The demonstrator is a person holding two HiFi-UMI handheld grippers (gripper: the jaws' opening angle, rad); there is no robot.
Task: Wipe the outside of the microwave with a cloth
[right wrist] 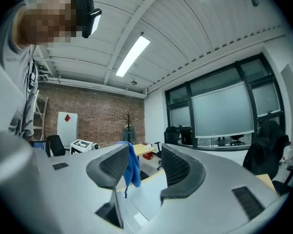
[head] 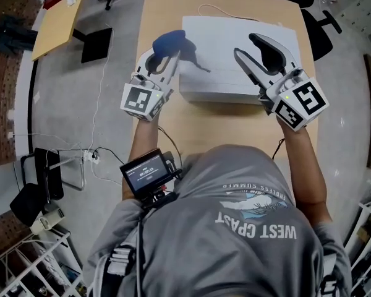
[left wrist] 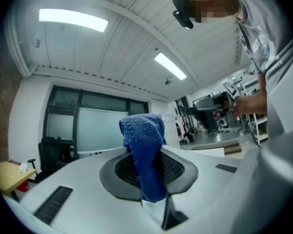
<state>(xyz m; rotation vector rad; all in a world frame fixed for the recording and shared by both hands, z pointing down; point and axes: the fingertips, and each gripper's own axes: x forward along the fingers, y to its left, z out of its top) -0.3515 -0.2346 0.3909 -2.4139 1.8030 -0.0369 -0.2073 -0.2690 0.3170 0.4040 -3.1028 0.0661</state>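
The left gripper [head: 162, 59] is clamped on a blue cloth [head: 170, 41], which bunches up out of its jaws and hangs at the microwave's [head: 226, 54] top left corner. The right gripper [head: 247, 45] hovers over the right side of the microwave's top, jaws spread wide with nothing between them. The white microwave sits on the wooden bench [head: 229, 125] in front of the person.
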